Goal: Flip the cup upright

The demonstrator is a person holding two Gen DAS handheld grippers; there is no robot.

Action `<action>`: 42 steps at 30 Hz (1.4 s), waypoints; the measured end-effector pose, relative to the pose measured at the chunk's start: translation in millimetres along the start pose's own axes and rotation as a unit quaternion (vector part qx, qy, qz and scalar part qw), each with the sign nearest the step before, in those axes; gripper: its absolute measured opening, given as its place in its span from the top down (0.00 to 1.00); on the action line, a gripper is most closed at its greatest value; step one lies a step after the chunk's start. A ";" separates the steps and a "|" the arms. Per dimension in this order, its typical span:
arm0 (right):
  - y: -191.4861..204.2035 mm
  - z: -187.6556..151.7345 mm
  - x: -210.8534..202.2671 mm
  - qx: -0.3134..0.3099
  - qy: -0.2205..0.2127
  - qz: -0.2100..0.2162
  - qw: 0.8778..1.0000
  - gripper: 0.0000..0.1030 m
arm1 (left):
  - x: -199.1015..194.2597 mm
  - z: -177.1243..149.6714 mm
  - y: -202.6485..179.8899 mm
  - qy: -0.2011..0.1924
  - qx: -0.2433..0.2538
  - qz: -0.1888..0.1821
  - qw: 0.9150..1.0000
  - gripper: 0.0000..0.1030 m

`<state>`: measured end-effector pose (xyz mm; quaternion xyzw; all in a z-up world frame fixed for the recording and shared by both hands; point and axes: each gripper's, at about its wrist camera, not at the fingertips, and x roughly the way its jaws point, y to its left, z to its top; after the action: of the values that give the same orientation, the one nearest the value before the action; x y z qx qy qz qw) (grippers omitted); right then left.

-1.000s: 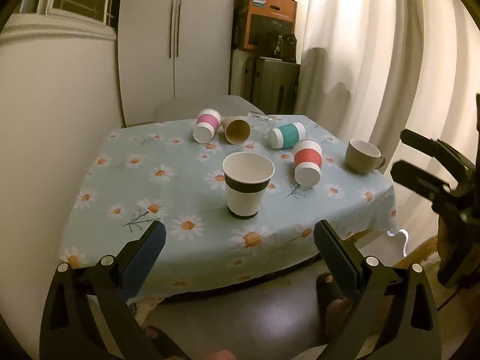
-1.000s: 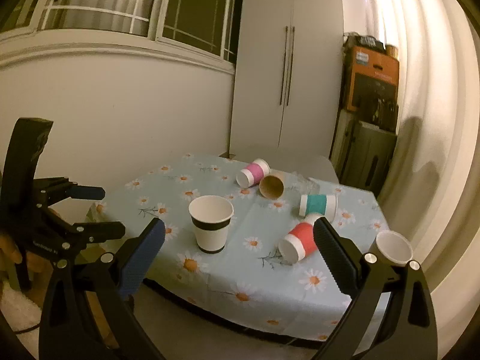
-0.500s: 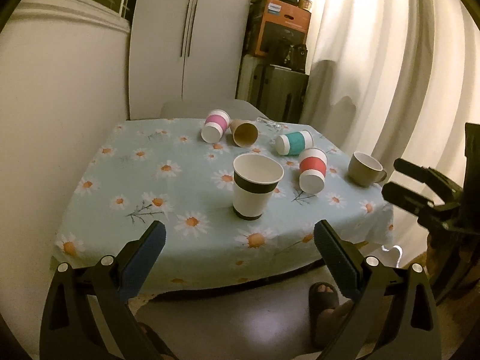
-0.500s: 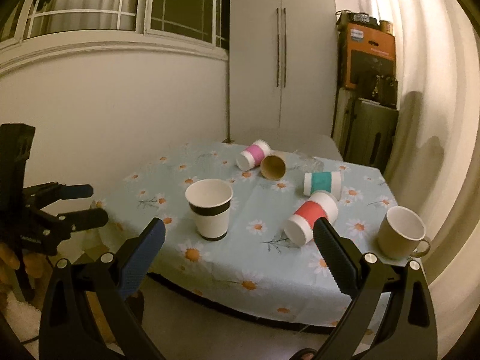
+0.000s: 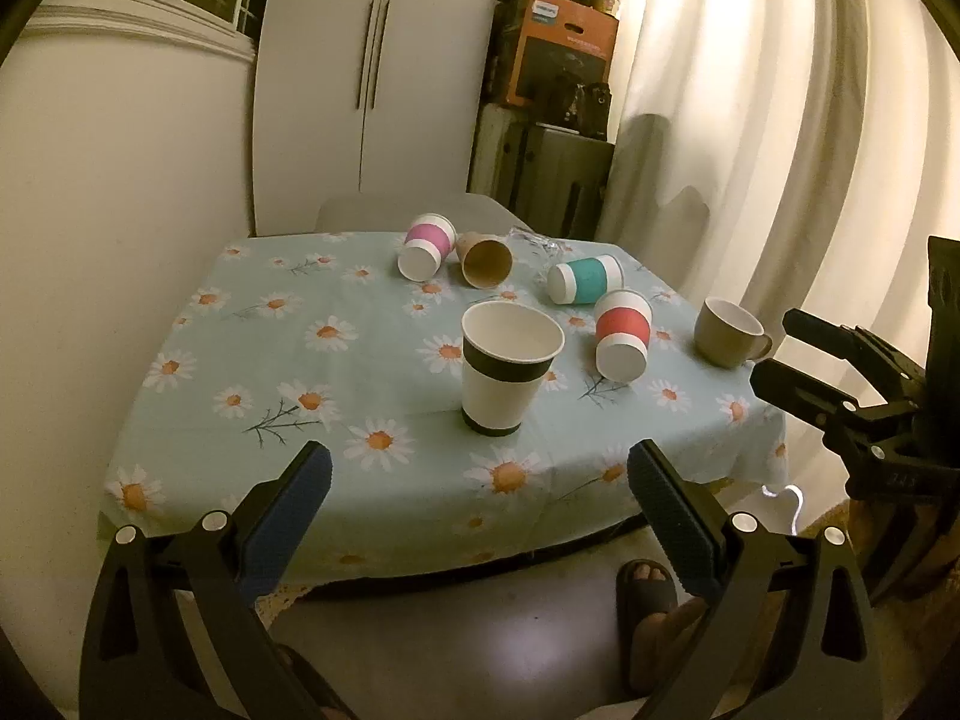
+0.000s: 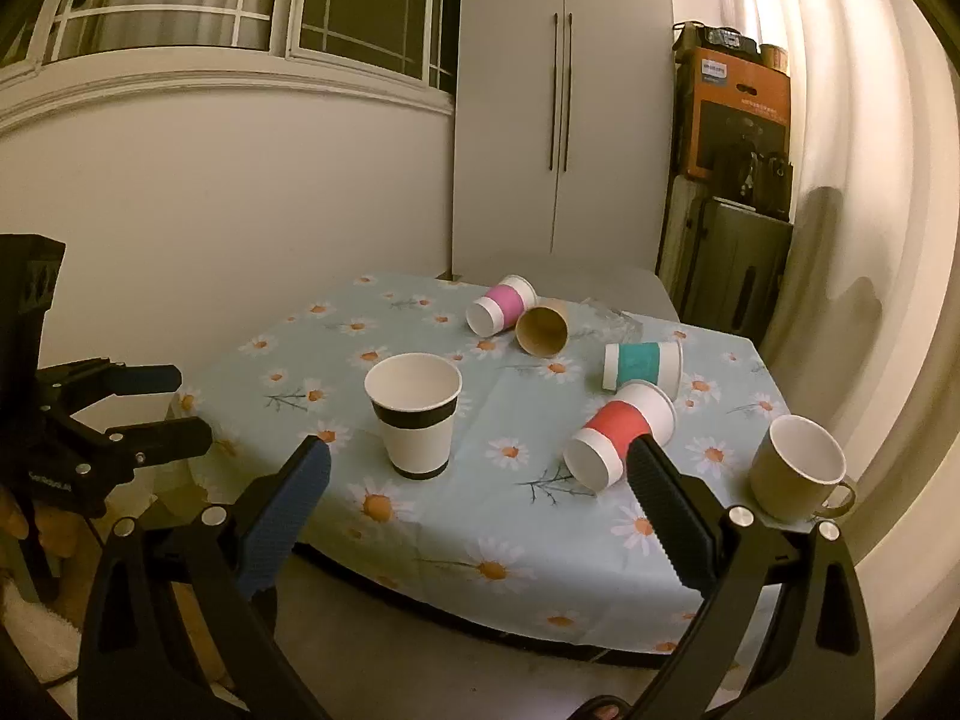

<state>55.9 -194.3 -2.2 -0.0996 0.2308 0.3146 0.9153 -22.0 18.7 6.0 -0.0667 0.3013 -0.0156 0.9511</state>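
A white paper cup with black bands (image 5: 507, 369) (image 6: 417, 417) stands upright near the front of the daisy-cloth table (image 5: 288, 360) (image 6: 540, 516). Behind it, a red-sleeved cup (image 5: 623, 336) (image 6: 621, 435), a teal-sleeved cup (image 5: 585, 279) (image 6: 642, 363), a pink-sleeved cup (image 5: 426, 246) (image 6: 501, 305) and a brown cup (image 5: 486, 261) (image 6: 543, 330) lie on their sides. My left gripper (image 5: 477, 480) (image 6: 150, 405) is open and empty, short of the table's front edge. My right gripper (image 6: 477, 480) (image 5: 792, 351) is open and empty, off the table's front right corner.
A beige mug (image 5: 726, 330) (image 6: 795, 468) stands upright at the table's right edge. A clear plastic item (image 5: 534, 240) lies at the back. A chair (image 5: 408, 210), a cupboard (image 5: 378, 78), stacked boxes (image 5: 558, 66) and a curtain (image 5: 780, 150) surround the table. A sandalled foot (image 5: 645, 594) is below.
Both grippers have drifted a little closer to the table and slightly to the right. The jaws stay open. No cup has moved.
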 end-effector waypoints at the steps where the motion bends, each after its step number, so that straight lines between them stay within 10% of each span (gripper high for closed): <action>1: -0.1 0.1 0.2 0.000 0.001 0.002 1.000 0.05 | 0.2 0.0 0.0 0.000 0.000 0.000 1.000 0.06; 42: 6.1 -3.2 7.1 -0.004 0.021 0.009 1.000 0.05 | 1.6 -3.2 3.3 0.006 0.005 0.000 1.000 0.06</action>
<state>55.9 -186.9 -8.7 -0.1073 0.2496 0.3216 0.9071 -22.6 21.4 2.1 -0.0623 0.3074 -0.0174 0.9494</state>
